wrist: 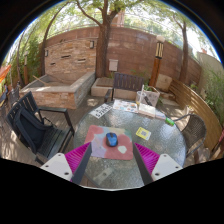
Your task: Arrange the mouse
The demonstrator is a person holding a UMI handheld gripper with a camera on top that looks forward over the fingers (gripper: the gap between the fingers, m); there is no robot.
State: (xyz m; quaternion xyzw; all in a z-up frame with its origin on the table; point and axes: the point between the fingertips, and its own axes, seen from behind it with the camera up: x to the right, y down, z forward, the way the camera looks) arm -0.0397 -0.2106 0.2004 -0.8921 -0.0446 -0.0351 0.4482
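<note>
A blue mouse [111,139] lies on a red mouse mat [111,147] on a round glass table [160,132]. My gripper [112,159] hangs above the table's near side, its two pink-padded fingers [78,157] spread wide apart, open, with nothing between them. The mouse sits just ahead of the fingertips, roughly centred between them. A pale patch marks the mat to the right of the mouse.
Papers [102,110] and a yellow note [143,132] lie on the far part of the table, along with a white basket [149,96]. Dark chairs [30,122] stand at the left. A brick wall [120,55] and a tree [103,30] lie beyond.
</note>
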